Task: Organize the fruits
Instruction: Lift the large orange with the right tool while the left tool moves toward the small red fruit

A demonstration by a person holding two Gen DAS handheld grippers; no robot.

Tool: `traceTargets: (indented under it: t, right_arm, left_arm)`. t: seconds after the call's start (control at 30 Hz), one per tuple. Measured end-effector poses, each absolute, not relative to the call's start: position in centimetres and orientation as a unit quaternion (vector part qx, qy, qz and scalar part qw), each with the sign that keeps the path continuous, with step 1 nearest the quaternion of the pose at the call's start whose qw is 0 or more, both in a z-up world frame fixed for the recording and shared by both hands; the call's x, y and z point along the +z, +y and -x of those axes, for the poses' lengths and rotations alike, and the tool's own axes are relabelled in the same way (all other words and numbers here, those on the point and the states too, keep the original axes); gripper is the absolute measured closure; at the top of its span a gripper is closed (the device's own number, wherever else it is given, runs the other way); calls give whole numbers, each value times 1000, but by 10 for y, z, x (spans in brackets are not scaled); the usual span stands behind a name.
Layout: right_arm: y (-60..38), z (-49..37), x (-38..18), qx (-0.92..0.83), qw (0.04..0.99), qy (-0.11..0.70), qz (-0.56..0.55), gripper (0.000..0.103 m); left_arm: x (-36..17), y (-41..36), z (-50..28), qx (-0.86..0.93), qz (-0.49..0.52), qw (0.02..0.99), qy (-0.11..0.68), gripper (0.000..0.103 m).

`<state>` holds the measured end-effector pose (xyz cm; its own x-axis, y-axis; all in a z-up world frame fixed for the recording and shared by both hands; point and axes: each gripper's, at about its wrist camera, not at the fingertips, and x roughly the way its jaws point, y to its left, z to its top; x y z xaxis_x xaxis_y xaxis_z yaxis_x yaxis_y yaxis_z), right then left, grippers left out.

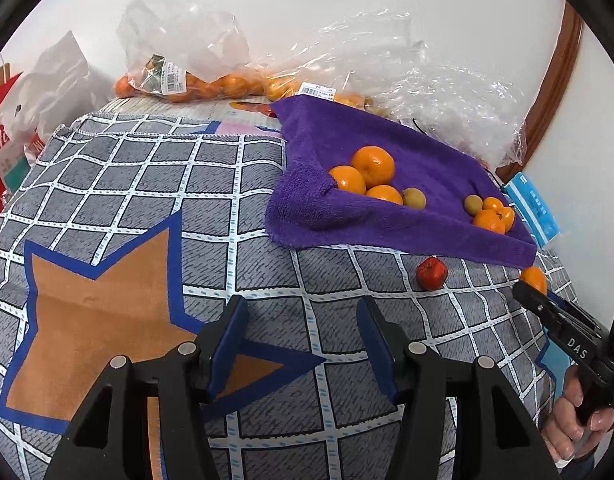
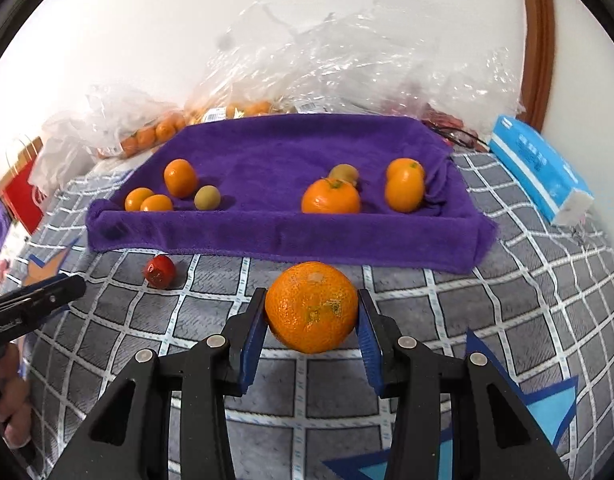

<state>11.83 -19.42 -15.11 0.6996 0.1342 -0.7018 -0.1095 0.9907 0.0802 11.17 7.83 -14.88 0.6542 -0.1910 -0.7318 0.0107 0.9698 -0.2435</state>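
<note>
Two grippers are working over the checked grey cloth [image 2: 507, 280] right now. Nearest us, the right gripper [image 2: 311, 316] is clamping a big orange [image 2: 311, 307] between its blue pads [image 2: 254, 334] — both pads are pressing on the fruit's sides, and it is riding just above the cloth, right in front of the purple towel [image 2: 267, 236]. Off to the left, the left gripper [image 1: 302, 338] is hanging over the cloth with its jaws apart and nothing between them. A little farther out, a small red fruit [image 2: 159, 271] is sitting on the cloth just short of the towel's near edge. On the towel itself, fruit is lying in two clusters — oranges with a greenish-yellow fruit [image 2: 207, 197] at the left, more oranges [image 2: 331, 197] at the right. Farther still, clear plastic bags [image 2: 347, 60] holding more oranges are piling up against the wall, and a blue packet [image 2: 539, 168] is lying at the far right.
</note>
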Motion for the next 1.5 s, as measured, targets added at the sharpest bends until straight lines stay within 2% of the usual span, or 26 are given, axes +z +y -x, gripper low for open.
traceTargets:
  t: [0.73,1.07,1.33,1.5]
  right_arm:
    - [-235,-104,-148,43,928,367,-40,60]
    - [-235,-101,-148,45,930,364,-30,60]
    - [-240,-99,-148,43,930,364,-35,60]
    - [-241,-98,-147,38,930,363,-34,60]
  left_arm:
    - [-146,51,-97,-48,42,905,420,49]
    - [-146,24,-106,-79,62,896,433,49]
    - [-150,-9,-107,-71,-13,900,430,49]
    - [-150,-7,-109,-64,2,899,433,50]
